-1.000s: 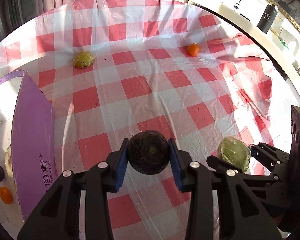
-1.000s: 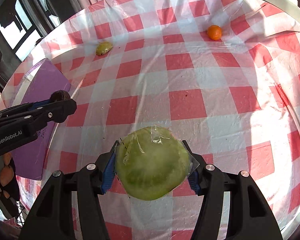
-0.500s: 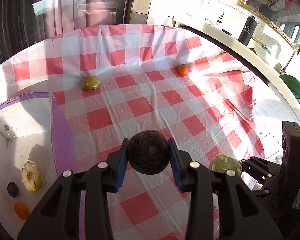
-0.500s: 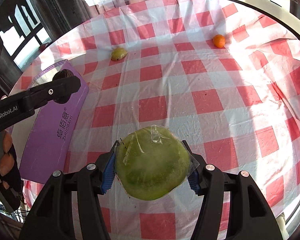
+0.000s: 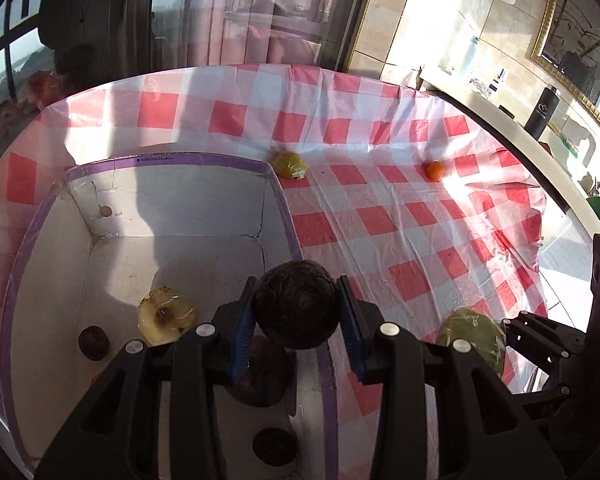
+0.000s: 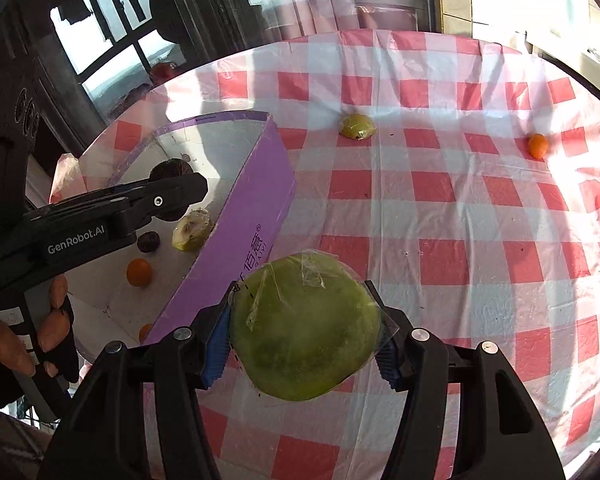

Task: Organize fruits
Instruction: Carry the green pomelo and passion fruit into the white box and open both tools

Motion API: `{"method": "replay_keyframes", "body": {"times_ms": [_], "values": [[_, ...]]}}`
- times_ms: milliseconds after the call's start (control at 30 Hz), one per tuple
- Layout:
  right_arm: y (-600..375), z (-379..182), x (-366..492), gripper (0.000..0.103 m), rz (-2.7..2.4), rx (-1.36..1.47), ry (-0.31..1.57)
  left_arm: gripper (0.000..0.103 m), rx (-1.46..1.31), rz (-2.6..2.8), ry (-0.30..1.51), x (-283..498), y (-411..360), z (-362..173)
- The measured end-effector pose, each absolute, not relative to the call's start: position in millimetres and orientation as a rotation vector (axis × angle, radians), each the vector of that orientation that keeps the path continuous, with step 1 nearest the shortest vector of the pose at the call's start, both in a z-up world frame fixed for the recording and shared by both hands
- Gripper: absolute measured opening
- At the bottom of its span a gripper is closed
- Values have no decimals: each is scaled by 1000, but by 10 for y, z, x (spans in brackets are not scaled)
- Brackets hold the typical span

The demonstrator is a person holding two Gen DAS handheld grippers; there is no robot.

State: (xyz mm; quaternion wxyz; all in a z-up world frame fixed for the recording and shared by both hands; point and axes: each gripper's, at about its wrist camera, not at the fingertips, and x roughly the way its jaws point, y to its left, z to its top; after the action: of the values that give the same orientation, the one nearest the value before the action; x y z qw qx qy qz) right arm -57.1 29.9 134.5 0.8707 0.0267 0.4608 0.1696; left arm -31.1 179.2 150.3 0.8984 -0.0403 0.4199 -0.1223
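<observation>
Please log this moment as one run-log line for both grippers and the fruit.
left gripper: shut on dark round fruit, over purple box | right gripper: shut on wrapped green fruit, beside box

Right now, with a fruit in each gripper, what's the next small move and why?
Probably lower the left gripper and release its dark round fruit into the purple box: it hangs just inside the box wall, above fruit already there, while the wrapped green fruit is short of the box.

Glossy crinkled plastic tablecloth (image 5: 400, 216), matt cardboard box (image 5: 204, 196), cling-film-wrapped green fruit (image 6: 304, 328).
</observation>
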Motion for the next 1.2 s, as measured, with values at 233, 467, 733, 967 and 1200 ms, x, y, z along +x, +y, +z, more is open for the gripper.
{"method": "replay_keyframes", "body": {"times_ms": [233, 467, 733, 967, 1200], "values": [[1014, 1426, -531, 58, 537, -79, 941, 39, -111, -35, 920, -321, 2515, 1382], [1430, 1342, -471, 58, 623, -155, 966, 39, -127, 105, 1020, -368, 2976, 1169], [1898, 1109, -537, 58, 700, -320, 1002, 39, -77, 167, 1089, -415, 3091, 968], [2016, 959, -546, 58, 683, -362, 1021, 39, -64, 159, 1108, -458, 3110, 874], [2051, 923, -550, 59, 659, -378, 1023, 40, -88, 158, 1116, -480, 3165, 833]]}}
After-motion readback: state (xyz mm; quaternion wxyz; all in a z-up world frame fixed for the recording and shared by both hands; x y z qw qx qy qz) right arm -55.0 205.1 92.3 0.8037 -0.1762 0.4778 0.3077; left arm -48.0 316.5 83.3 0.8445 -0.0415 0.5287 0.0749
